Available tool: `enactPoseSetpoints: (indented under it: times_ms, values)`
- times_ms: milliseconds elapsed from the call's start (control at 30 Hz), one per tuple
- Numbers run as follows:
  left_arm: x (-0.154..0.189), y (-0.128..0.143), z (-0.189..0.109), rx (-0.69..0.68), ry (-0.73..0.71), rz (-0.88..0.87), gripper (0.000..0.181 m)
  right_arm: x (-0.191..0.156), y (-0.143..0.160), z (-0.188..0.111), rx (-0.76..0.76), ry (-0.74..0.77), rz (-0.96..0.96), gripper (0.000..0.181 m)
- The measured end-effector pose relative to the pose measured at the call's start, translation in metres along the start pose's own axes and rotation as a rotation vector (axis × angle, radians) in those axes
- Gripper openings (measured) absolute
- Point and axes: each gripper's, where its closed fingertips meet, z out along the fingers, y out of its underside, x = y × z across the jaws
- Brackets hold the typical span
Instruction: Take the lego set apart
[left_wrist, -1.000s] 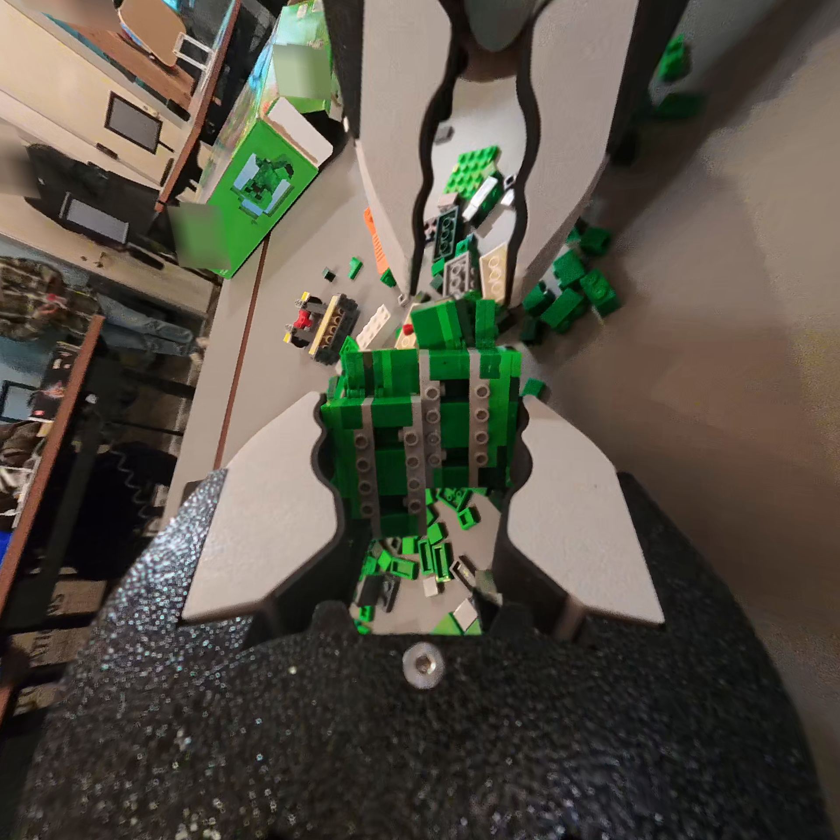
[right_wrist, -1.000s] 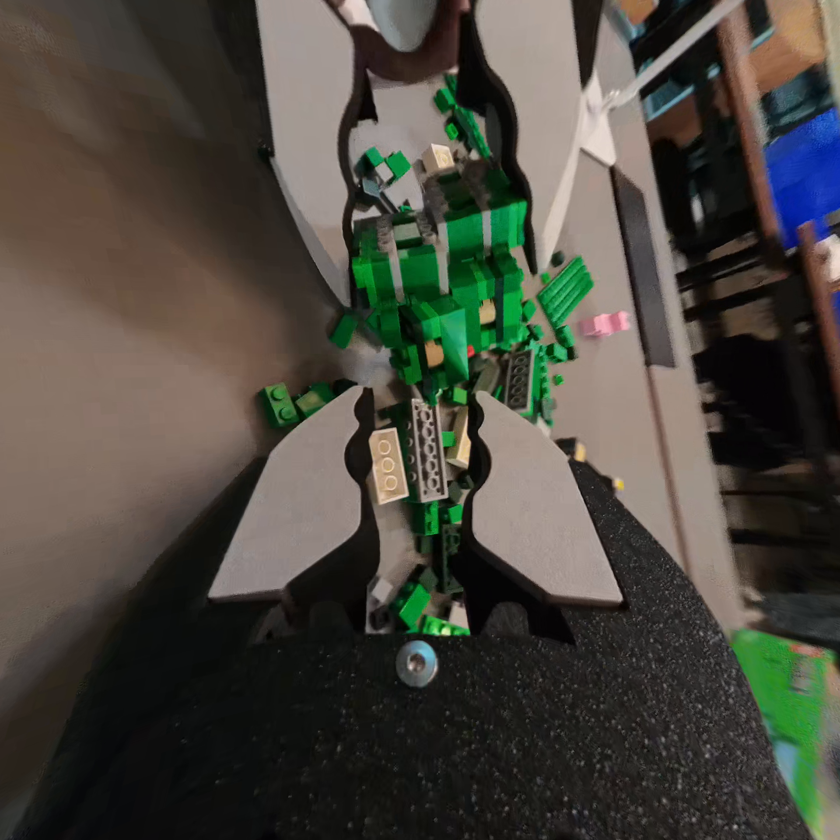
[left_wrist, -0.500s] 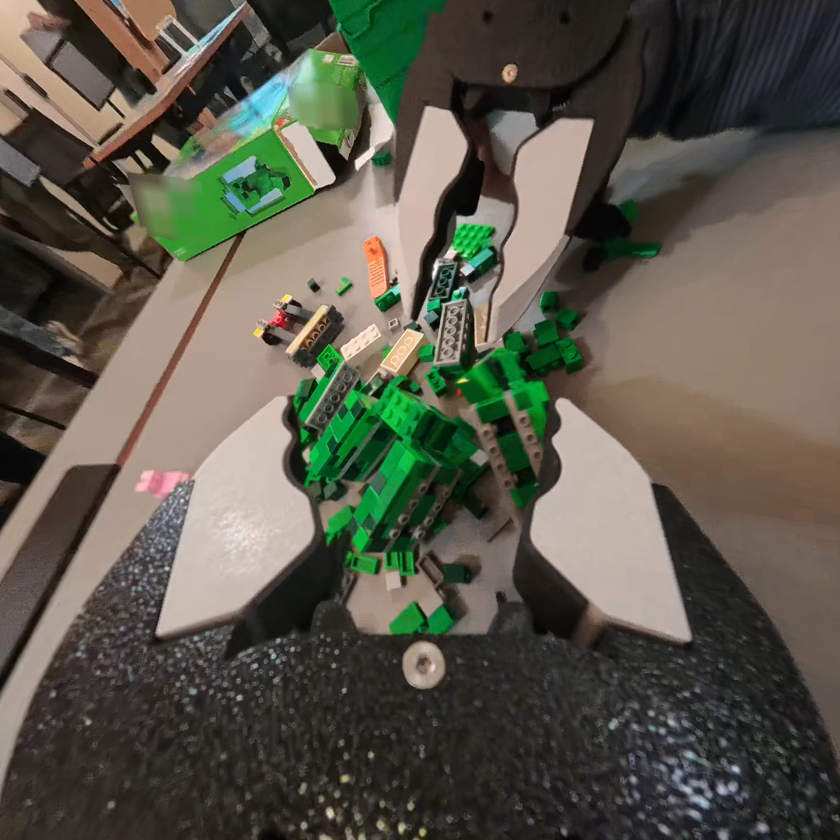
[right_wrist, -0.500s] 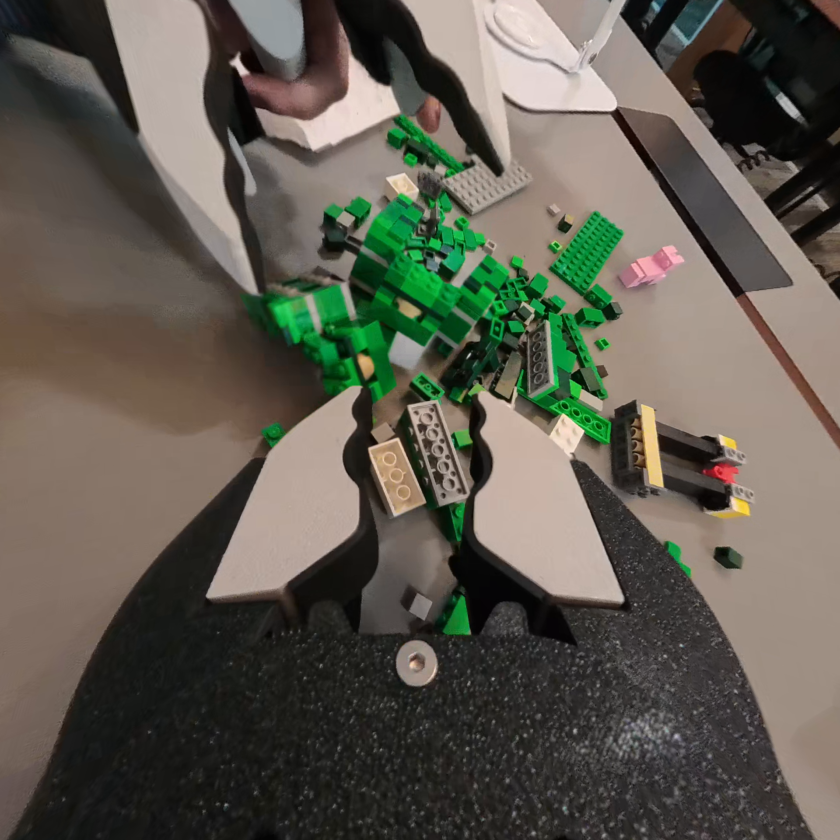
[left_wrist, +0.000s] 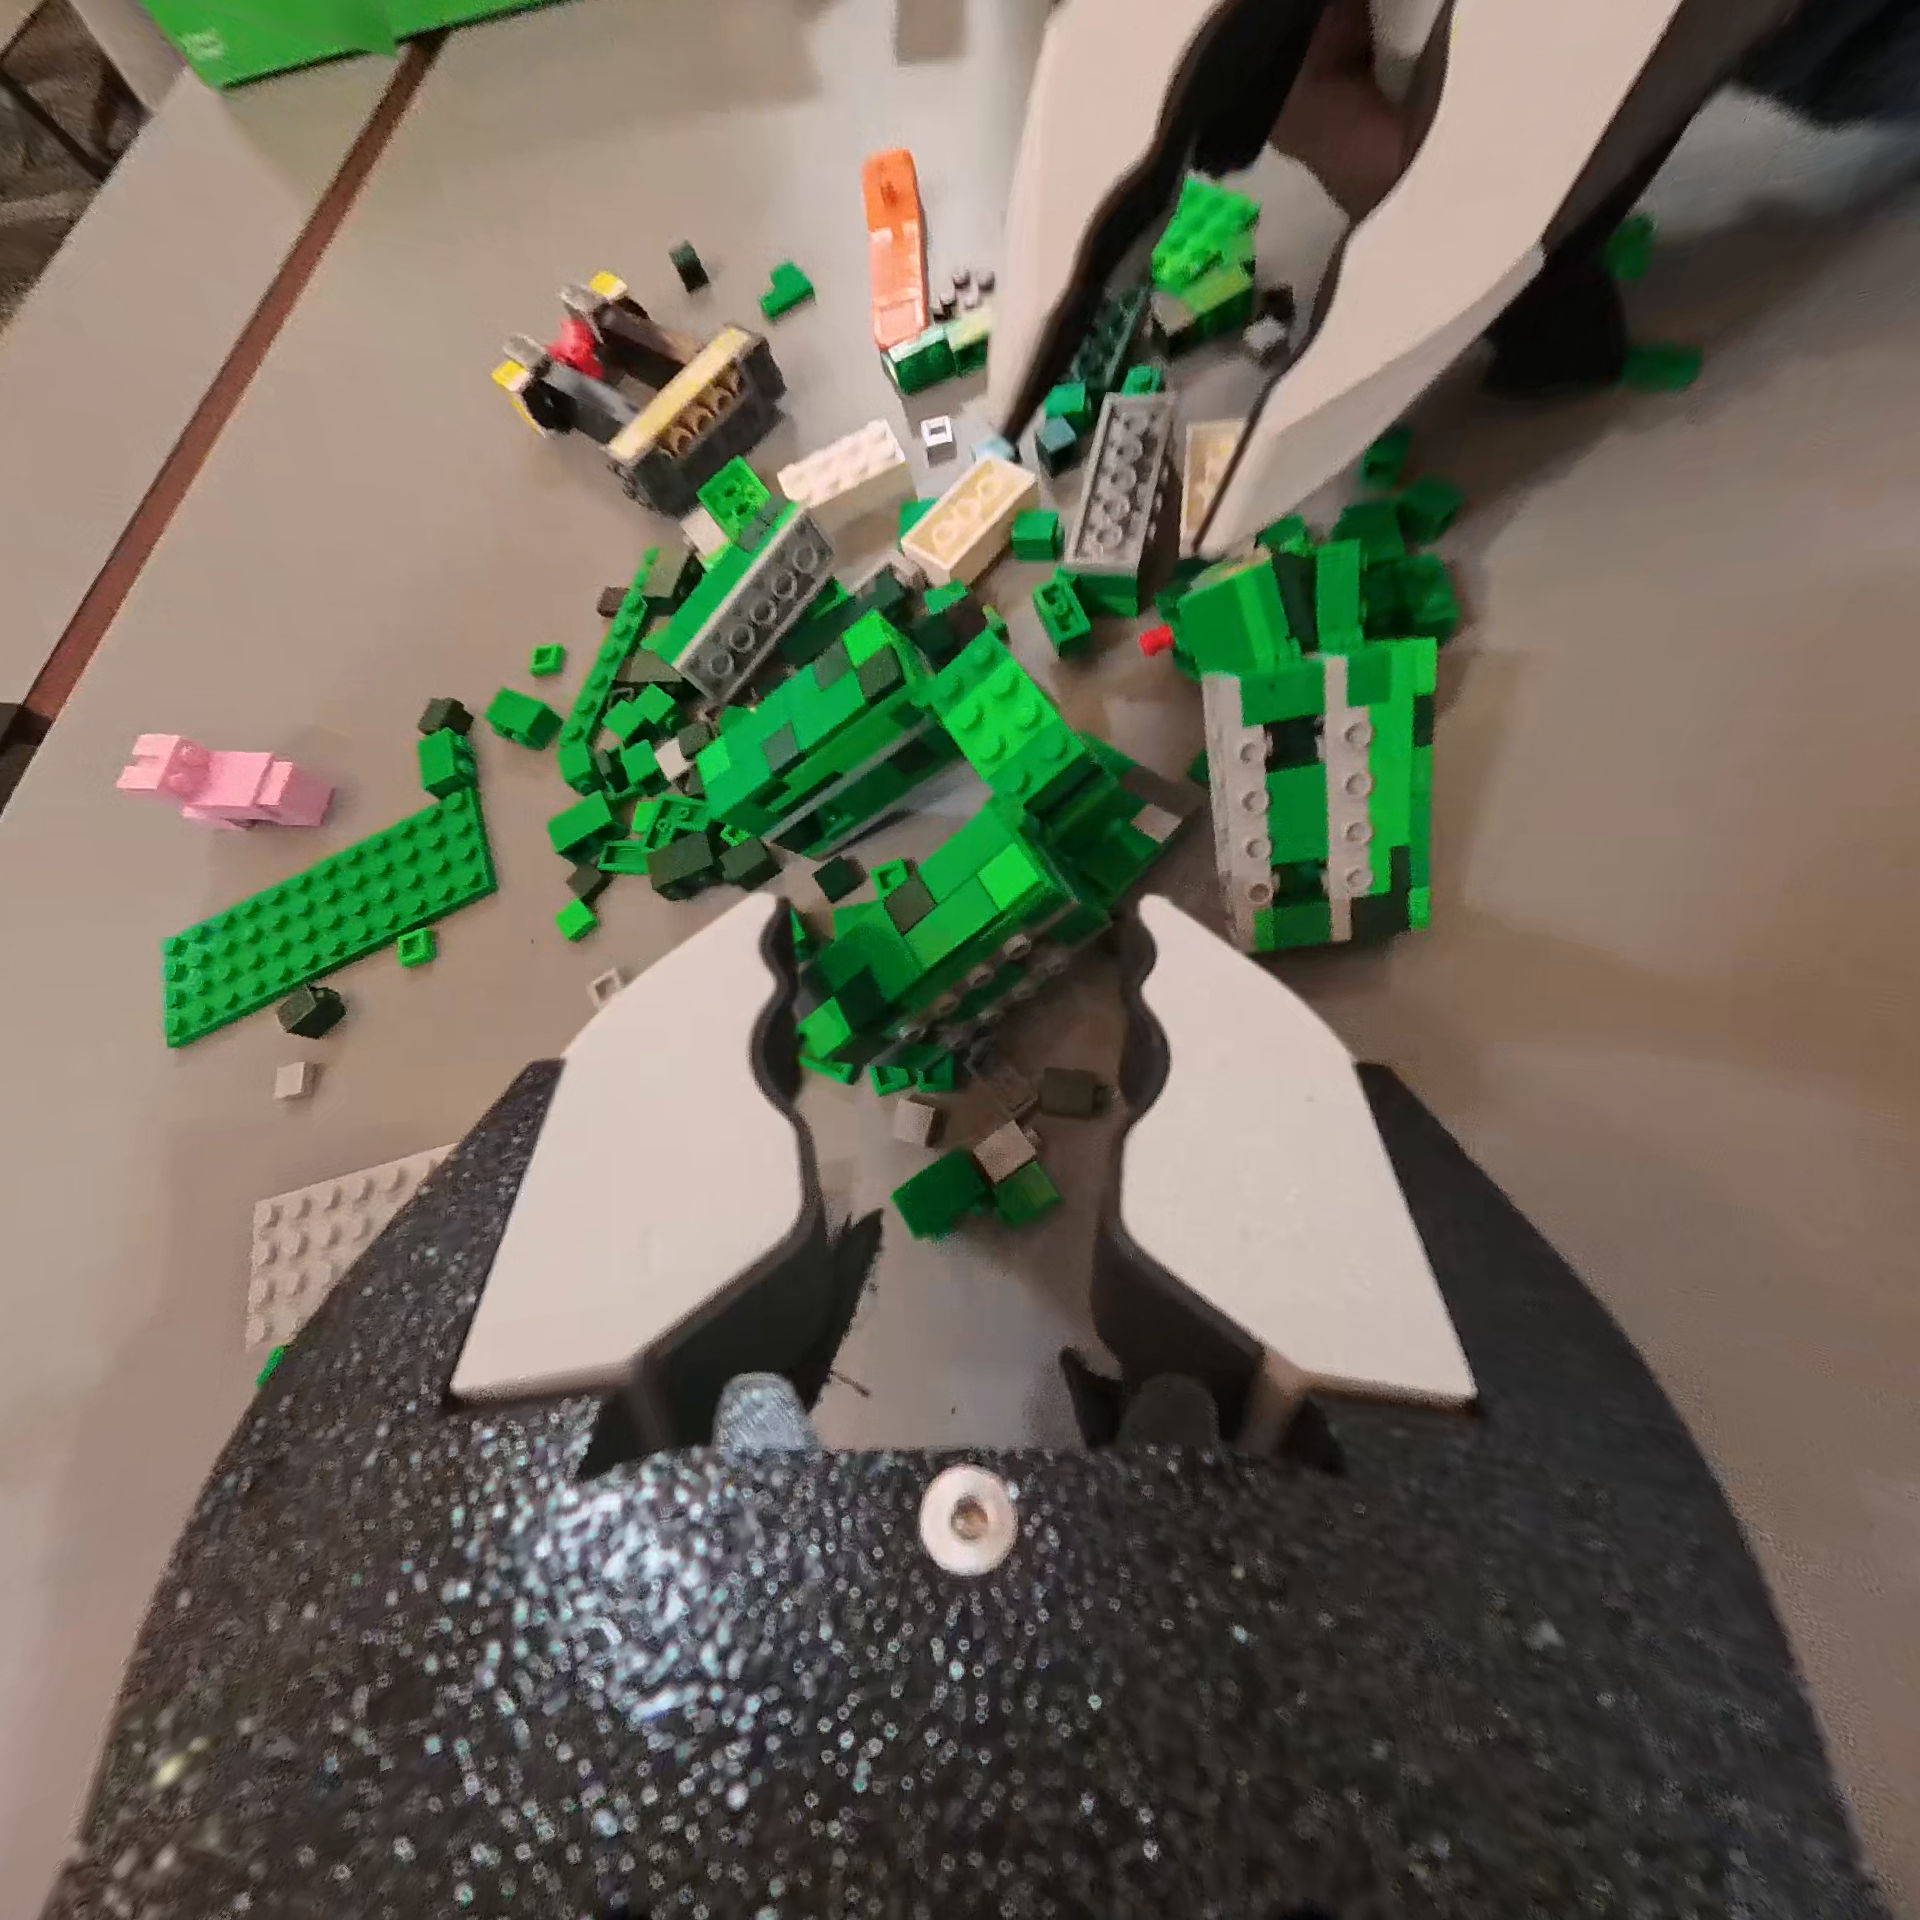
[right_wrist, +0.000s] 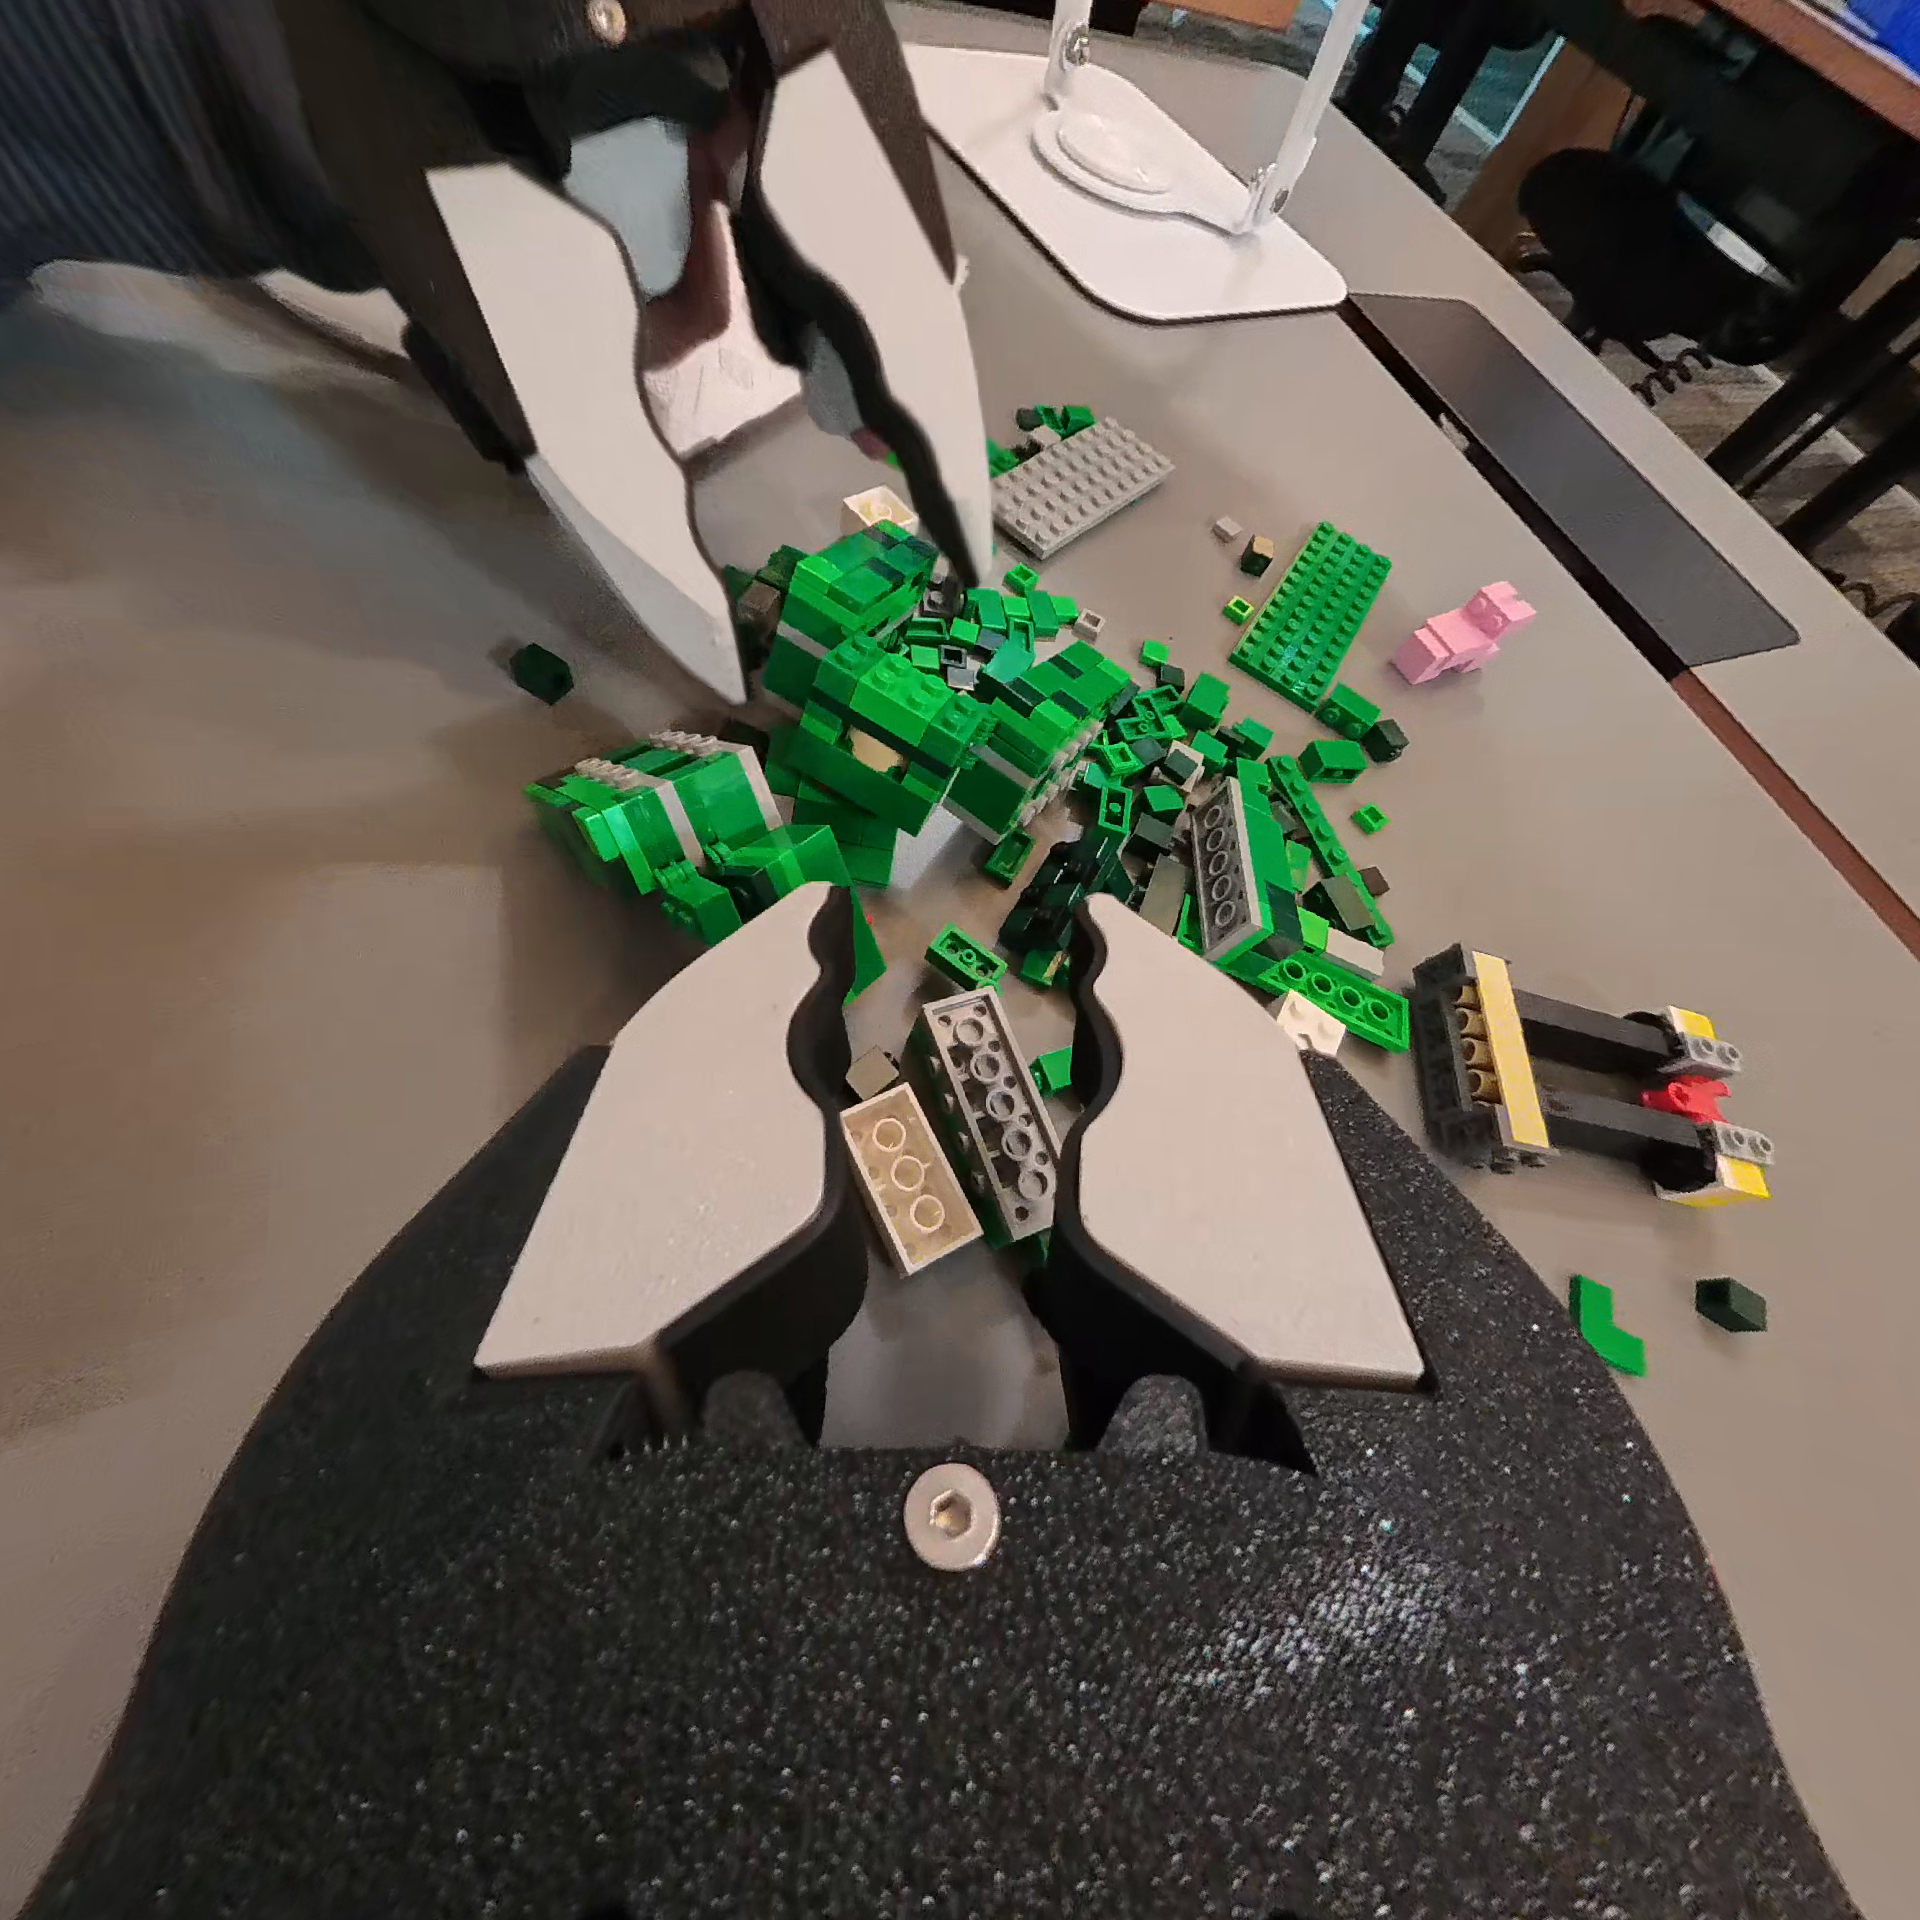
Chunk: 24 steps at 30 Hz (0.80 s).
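Note:
The green lego set lies broken into chunks on the grey table. One green chunk (left_wrist: 935, 956) lies between the tips of my left gripper (left_wrist: 956, 925), which is open and low over it; the chunk also shows in the right wrist view (right_wrist: 852, 592). A green-and-grey striped chunk (left_wrist: 1320, 790) lies apart to the right, also seen in the right wrist view (right_wrist: 665, 810). My right gripper (right_wrist: 956, 914) is open and empty over a grey brick (right_wrist: 987, 1112) and a tan brick (right_wrist: 904, 1174). It faces the left gripper across the pile (left_wrist: 1122, 478).
Loose green pieces are scattered around the pile. A green plate (left_wrist: 322, 925), a pink pig (left_wrist: 223, 779), a black-and-yellow build (left_wrist: 665, 395), an orange separator tool (left_wrist: 894, 260) and a grey plate (right_wrist: 1081, 483) lie nearby. A white stand base (right_wrist: 1174, 208) sits behind. About 8 cm separates my left fingertips from my right. The right tips stand about 4 cm off the grey brick (right_wrist: 987, 1112). It turns up in the left wrist view (left_wrist: 1131, 481) as well.
A second ago my left gripper held the striped set off the table. The set now lies on the table in separate chunks, and both grippers have drawn back from each other.

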Motion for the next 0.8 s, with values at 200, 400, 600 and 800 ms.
enactPoseSetpoints:
  times_ms: [200, 400, 600, 800]
  values:
    - [-0.002, 0.0, 0.007, -0.023, -0.109, 0.215, 0.047, 0.001, -0.003, 0.0, 0.008, 0.027, -0.034, 0.038]
    - [-0.013, -0.015, 0.003, 0.021, -0.261, 0.355, 0.042, 0.007, -0.009, -0.001, 0.025, 0.118, -0.147, 0.038]
    - [-0.016, -0.036, -0.006, 0.141, -0.3, 0.311, 0.039, 0.006, -0.018, 0.0, 0.004, 0.276, -0.453, 0.041]
    - [0.014, -0.068, -0.018, 0.393, -0.088, 0.205, 0.039, 0.005, -0.037, -0.004, 0.091, 0.353, -0.527, 0.053]
